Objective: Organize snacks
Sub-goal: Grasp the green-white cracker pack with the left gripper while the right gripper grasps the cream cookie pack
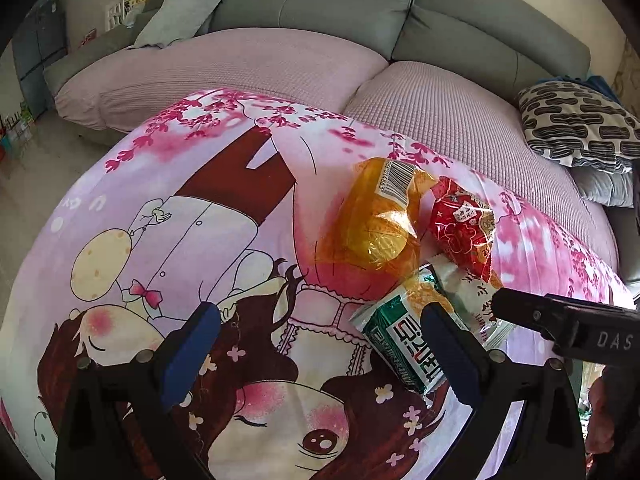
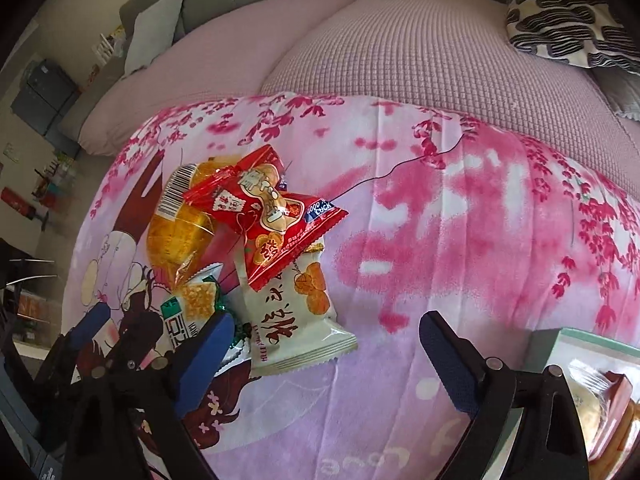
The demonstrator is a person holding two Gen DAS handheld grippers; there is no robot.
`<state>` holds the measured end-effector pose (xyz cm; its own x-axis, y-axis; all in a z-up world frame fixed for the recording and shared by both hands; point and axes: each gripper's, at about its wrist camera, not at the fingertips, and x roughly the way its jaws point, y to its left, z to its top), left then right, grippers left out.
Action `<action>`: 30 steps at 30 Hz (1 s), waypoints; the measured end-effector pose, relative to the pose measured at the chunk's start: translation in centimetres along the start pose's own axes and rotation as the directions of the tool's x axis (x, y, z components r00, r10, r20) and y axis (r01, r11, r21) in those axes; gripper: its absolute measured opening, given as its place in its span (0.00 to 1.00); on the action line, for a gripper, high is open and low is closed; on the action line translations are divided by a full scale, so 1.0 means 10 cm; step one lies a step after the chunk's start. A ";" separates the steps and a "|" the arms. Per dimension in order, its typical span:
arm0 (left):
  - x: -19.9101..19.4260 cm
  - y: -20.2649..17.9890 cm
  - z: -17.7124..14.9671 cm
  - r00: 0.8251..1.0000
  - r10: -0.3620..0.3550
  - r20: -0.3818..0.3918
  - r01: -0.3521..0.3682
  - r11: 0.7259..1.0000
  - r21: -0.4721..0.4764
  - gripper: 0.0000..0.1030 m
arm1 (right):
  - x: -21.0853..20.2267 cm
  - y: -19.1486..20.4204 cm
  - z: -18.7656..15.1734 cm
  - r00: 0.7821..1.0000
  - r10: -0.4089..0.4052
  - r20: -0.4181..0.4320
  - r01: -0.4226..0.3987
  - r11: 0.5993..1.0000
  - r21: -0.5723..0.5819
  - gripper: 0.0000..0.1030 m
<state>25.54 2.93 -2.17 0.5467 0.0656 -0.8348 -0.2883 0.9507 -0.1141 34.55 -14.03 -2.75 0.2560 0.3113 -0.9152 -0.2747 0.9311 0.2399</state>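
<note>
1. Sitting in a loose heap on the pink cartoon-print cloth point(image 2: 460, 240), the snacks fill the left-centre of the right wrist view and the centre-right of the left wrist view.
2. On top lies the red packet point(image 2: 272, 216), slanted across the clear orange wrapper point(image 2: 180, 232) with its barcode label; below them are the cream packet point(image 2: 296, 320) and the green-and-white packet point(image 1: 404, 340), overlapping each other.
3. All four look like light, air-puffed film pouches, by my judgement: little weight, crinkly and slippery skins, and brittle contents that a hard squeeze would likely crush.
4. Best holds are probably the flat crimped end seams, where the film is doubled and stiff; the cream packet's lower seam points toward the camera and lies free of the others.
5. Lifting a lower packet first would likely drag or tip the red one resting on it.
6. The right gripper point(image 2: 326, 354) has its fingers spread wide with nothing between them but cloth; the cream packet lies just left of the gap, beside the left finger.
7. The left gripper point(image 1: 320, 344) is likewise spread and empty, its right finger over the green-and-white packet; whether it touches I cannot tell.
8. A mint-edged box point(image 2: 580, 364) holding other snacks shows at the lower right of the right wrist view.
</note>
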 end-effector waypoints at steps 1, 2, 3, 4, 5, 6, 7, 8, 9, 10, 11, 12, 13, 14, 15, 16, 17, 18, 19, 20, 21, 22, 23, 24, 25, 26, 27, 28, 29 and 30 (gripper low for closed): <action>0.01 0.00 0.00 1.000 0.000 -0.005 0.000 1.000 -0.001 0.97 | 0.05 0.00 0.02 1.000 0.004 -0.016 -0.004 1.000 0.000 0.93; 0.02 0.01 0.00 1.000 0.004 -0.008 -0.004 1.000 -0.006 0.97 | 0.10 0.02 0.04 0.999 0.006 -0.031 -0.006 1.000 -0.010 0.92; 0.03 0.02 0.00 1.000 0.008 -0.010 -0.008 1.000 -0.011 0.97 | 0.15 0.04 0.05 0.999 0.000 -0.041 -0.001 1.000 -0.021 0.92; 0.03 0.03 0.00 1.000 0.012 -0.012 -0.012 1.000 -0.014 0.97 | 0.18 0.07 0.05 0.999 -0.011 -0.046 0.010 0.999 -0.032 0.91; 0.04 0.05 0.00 1.000 0.014 -0.012 -0.014 1.000 -0.019 0.97 | 0.21 0.10 0.06 0.998 -0.020 -0.051 0.018 0.999 -0.043 0.91; 0.04 0.07 0.00 1.000 0.015 -0.014 -0.015 1.000 -0.025 0.97 | 0.24 0.13 0.07 0.998 -0.027 -0.055 0.024 0.998 -0.055 0.91; 0.04 0.09 0.00 1.000 0.017 -0.017 -0.017 0.999 -0.033 0.97 | 0.26 0.15 0.07 0.998 -0.034 -0.054 0.031 0.997 -0.065 0.91; 0.05 0.10 0.00 1.000 0.019 -0.019 -0.020 0.999 -0.041 0.97 | 0.28 0.18 0.07 0.998 -0.043 -0.054 0.039 0.996 -0.075 0.90; 0.05 0.12 0.00 1.000 0.021 -0.020 -0.022 0.999 -0.047 0.97 | 0.30 0.21 0.08 0.997 -0.055 -0.052 0.050 0.995 -0.086 0.90; 0.05 0.13 -0.01 1.000 0.021 -0.022 -0.023 0.998 -0.052 0.97 | 0.32 0.24 0.09 0.996 -0.069 -0.047 0.064 0.993 -0.097 0.88; 0.05 0.13 -0.01 1.000 0.021 -0.022 -0.022 0.998 -0.055 0.97 | 0.33 0.27 0.09 0.996 -0.081 -0.044 0.076 0.991 -0.106 0.86; 0.05 0.13 -0.01 1.000 0.021 -0.023 -0.023 0.998 -0.056 0.97 | 0.34 0.28 0.08 0.995 -0.091 -0.043 0.086 0.990 -0.115 0.85; 0.05 0.13 -0.01 0.999 0.021 -0.025 -0.023 0.998 -0.057 0.97 | 0.35 0.30 0.07 0.995 -0.097 -0.038 0.092 0.988 -0.123 0.81; 0.05 0.12 0.00 0.999 0.019 -0.027 -0.020 0.998 -0.058 0.97 | 0.36 0.32 0.07 0.995 -0.096 -0.032 0.091 0.987 -0.131 0.76; 0.06 0.12 0.00 0.999 0.015 -0.031 -0.017 0.998 -0.060 0.97 | 0.36 0.33 0.06 0.995 -0.095 -0.029 0.090 0.987 -0.136 0.73; 0.06 0.10 0.00 0.999 0.011 -0.034 -0.013 0.998 -0.059 0.97 | 0.34 0.33 0.04 0.995 -0.094 -0.027 0.090 0.986 -0.139 0.67; 0.07 0.09 0.00 0.999 0.006 -0.036 -0.008 0.998 -0.055 0.97 | 0.33 0.32 0.03 0.995 -0.095 -0.024 0.091 0.986 -0.140 0.62; 0.07 0.07 0.00 0.999 0.006 -0.040 -0.008 0.999 -0.052 0.97 | 0.31 0.30 0.03 0.995 -0.094 -0.024 0.090 0.986 -0.140 0.60; 0.07 0.04 0.01 0.999 0.005 -0.041 -0.007 0.999 -0.048 0.97 | 0.29 0.27 0.01 0.995 -0.092 -0.025 0.088 0.986 -0.139 0.58; 0.07 0.01 0.01 0.999 0.001 -0.041 -0.003 0.999 -0.045 0.97 | 0.27 0.25 -0.01 0.996 -0.090 -0.025 0.086 0.986 -0.140 0.56; 0.07 -0.02 0.01 0.999 -0.007 -0.042 0.005 0.999 -0.041 0.97 | 0.26 0.24 -0.03 0.996 -0.091 -0.024 0.087 0.986 -0.144 0.55; 0.07 -0.05 0.02 0.999 -0.018 -0.043 0.016 0.999 -0.039 0.97 | 0.25 0.23 -0.04 0.995 -0.094 -0.023 0.090 0.985 -0.148 0.55; 0.07 -0.09 0.03 0.999 -0.027 -0.046 0.025 0.999 -0.036 0.97 | 0.23 0.21 -0.05 0.995 -0.096 -0.022 0.091 0.985 -0.149 0.55; 0.08 -0.13 0.03 0.998 -0.034 -0.050 0.033 0.999 -0.031 0.97 | 0.22 0.19 -0.07 0.995 -0.097 -0.021 0.093 0.985 -0.147 0.55; 0.10 -0.18 0.04 0.998 -0.039 -0.055 0.037 0.999 -0.024 0.97 | 0.20 0.16 -0.10 0.995 -0.099 -0.019 0.096 0.985 -0.145 0.54; 0.11 -0.22 0.04 0.998 -0.037 -0.059 0.036 0.999 -0.018 0.97 | 0.18 0.12 -0.12 0.994 -0.111 -0.014 0.108 0.985 -0.136 0.54; 0.13 -0.26 0.04 0.997 -0.038 -0.067 0.037 0.999 -0.014 0.97 | 0.16 0.07 -0.15 0.993 -0.117 -0.011 0.115 0.985 -0.125 0.54; 0.16 -0.28 0.05 0.996 -0.042 -0.077 0.041 0.999 -0.013 0.97 | 0.13 0.02 -0.18 0.993 -0.116 -0.008 0.114 0.987 -0.109 0.54; 0.19 -0.30 0.05 0.995 -0.048 -0.086 0.047 0.999 -0.013 0.97 | 0.10 -0.03 -0.20 0.994 -0.111 -0.005 0.110 0.990 -0.093 0.54; 0.21 -0.32 0.05 0.994 -0.052 -0.093 0.051 0.999 -0.015 0.97 | 0.08 -0.07 -0.23 0.994 -0.108 -0.003 0.107 0.991 -0.080 0.54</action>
<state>28.00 0.19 -3.33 0.4850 -0.0123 -0.8744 -0.2716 0.9483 -0.1640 32.80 -14.91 -4.42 0.2815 0.2088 -0.9366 -0.3192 0.9408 0.1138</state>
